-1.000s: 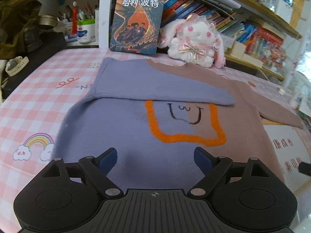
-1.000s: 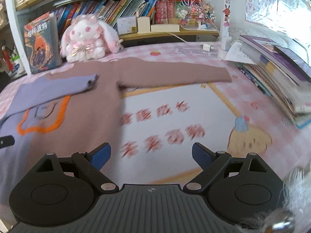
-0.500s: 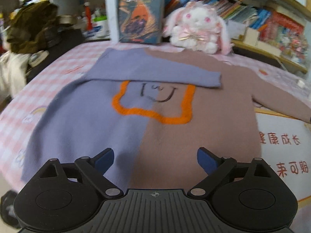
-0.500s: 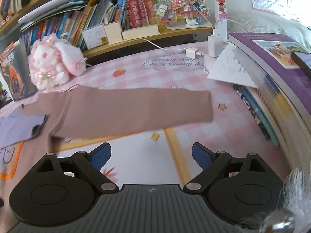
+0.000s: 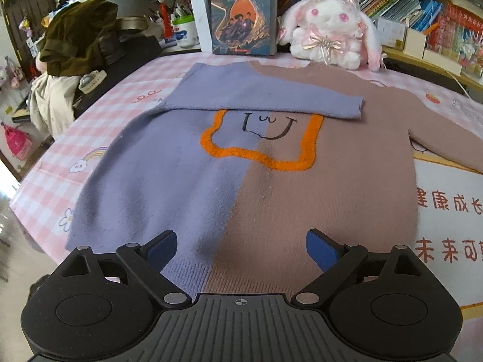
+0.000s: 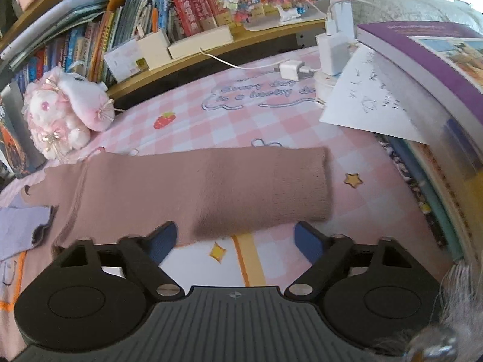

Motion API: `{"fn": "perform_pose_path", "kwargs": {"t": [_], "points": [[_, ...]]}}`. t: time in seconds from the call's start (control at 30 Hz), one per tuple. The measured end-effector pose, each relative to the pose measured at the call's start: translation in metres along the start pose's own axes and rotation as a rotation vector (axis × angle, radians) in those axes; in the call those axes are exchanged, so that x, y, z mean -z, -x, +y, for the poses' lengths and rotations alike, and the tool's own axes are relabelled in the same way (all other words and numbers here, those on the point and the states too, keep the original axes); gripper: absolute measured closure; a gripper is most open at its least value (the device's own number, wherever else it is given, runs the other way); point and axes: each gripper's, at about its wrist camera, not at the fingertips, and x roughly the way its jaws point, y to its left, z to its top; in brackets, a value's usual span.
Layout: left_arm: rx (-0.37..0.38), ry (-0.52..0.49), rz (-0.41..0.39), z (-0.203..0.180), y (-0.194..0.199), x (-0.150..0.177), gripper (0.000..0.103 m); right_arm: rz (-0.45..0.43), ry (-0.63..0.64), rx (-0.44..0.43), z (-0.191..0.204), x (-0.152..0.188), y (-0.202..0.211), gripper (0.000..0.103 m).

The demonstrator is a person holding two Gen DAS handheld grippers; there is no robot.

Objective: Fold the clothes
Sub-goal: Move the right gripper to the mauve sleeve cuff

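Right gripper [image 6: 235, 241] had swung over in the last second from the printed mat to the brown sleeve [image 6: 211, 187], which lay stretched flat across the pink checked tablecloth [image 6: 265, 120], its cuff end pointing toward the stack of books [image 6: 437, 96] at the table's edge. Its blue fingers stood wide apart with nothing between them, poised just over the sleeve's near edge, one finger to either side of the lower hem of the sleeve, so I judged the grab of that sleeve was the step in hand. Over the same second the left gripper [image 5: 241, 249] had drawn back toward the sweater's [image 5: 241, 166] bottom hem, so that the whole garment came into its view: it lay face up on the table, lilac on one half and brown on the other, with an orange outline and a smiling face on the chest. The lilac sleeve [image 5: 259, 96] was already folded across the chest, just above the face, so one sleeve was done and the other remained. That left tool was also spread open and empty, hovering level above the ribbed hem, aimed along the sweater toward the plush rabbit [image 5: 329, 39] and the upright book [image 5: 244, 12] at the back of the table
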Motion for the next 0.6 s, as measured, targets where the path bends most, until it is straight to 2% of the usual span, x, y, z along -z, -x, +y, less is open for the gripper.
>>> {"fn": "perform_pose_path", "kwargs": {"t": [0.07,0.13,0.17,0.3,0.37,0.5,0.6], "points": [[-0.016,0.0,0.003,0.001,0.002,0.0,0.008,-0.001,-0.01,-0.022,0.0,-0.003,-0.004,0.045],[-0.031,0.003,0.005,0.003,0.004,0.001,0.008,0.01,-0.046,-0.067,0.0,-0.007,-0.008,0.069],[-0.037,0.006,0.007,0.004,0.005,0.001,0.008,0.019,-0.082,-0.092,-0.002,-0.008,-0.011,0.072],[-0.059,0.013,0.01,0.008,0.007,0.002,0.008,0.04,-0.196,-0.165,-0.006,-0.011,-0.016,0.072],[-0.062,0.014,0.008,0.009,0.008,0.002,0.008,0.04,-0.223,-0.187,-0.006,-0.01,-0.016,0.069],[-0.063,0.01,0.015,0.008,0.008,0.003,0.008,0.038,-0.254,-0.23,-0.005,-0.008,-0.014,0.055],[-0.063,0.004,0.018,0.007,0.008,0.005,0.008,0.037,-0.27,-0.251,-0.006,-0.008,-0.014,0.053]]}}
